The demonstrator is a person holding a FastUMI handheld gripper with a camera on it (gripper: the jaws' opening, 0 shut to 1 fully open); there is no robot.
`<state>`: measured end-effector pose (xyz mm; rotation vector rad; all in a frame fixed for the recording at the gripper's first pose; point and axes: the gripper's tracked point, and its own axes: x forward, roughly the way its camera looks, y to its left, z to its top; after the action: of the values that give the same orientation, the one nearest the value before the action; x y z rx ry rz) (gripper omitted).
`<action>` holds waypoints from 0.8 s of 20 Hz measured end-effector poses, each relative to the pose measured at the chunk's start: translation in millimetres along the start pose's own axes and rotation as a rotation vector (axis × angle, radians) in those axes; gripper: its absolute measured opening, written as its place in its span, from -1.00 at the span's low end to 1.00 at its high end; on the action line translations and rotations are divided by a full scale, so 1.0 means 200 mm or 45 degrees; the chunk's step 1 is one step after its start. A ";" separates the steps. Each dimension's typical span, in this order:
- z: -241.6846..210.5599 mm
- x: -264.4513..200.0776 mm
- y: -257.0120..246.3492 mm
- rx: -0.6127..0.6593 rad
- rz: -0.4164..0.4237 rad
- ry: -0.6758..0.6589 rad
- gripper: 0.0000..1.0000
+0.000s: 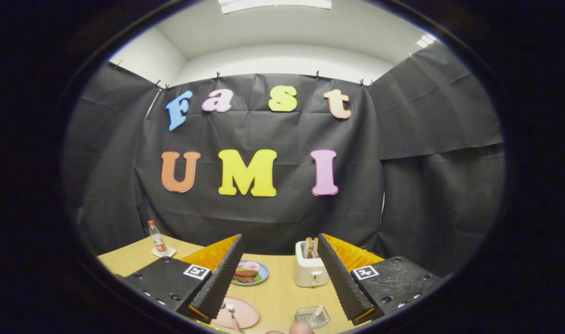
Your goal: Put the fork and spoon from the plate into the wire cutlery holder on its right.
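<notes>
While empty, hand-held gripper [278, 273] wide open.

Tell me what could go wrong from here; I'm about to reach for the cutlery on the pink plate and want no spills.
1. The gripper is open and high above the table; the left finger hides part of the pink plate, so the descent could miss the spoon.
2. The wire holder looks low and shallow; dropped cutlery might slide out.
3. The toaster stands near the right finger and could get bumped.
</notes>
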<state>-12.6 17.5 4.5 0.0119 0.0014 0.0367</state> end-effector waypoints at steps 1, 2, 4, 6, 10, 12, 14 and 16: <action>0.00 0.00 0.01 0.003 0.007 0.000 0.90; 0.00 0.00 0.02 0.008 0.012 0.000 0.91; -0.01 0.00 0.04 0.012 0.023 0.005 0.90; -0.01 0.00 0.05 0.014 0.030 0.011 0.90; -0.09 0.00 0.13 0.013 0.077 0.051 0.90; -0.17 -0.01 0.18 0.003 0.118 0.088 0.91; -0.29 -0.02 0.23 -0.030 0.148 0.143 0.91; -0.43 -0.04 0.30 -0.047 0.187 0.207 0.91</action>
<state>-23.3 77.9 -79.8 -0.0278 0.1621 0.1844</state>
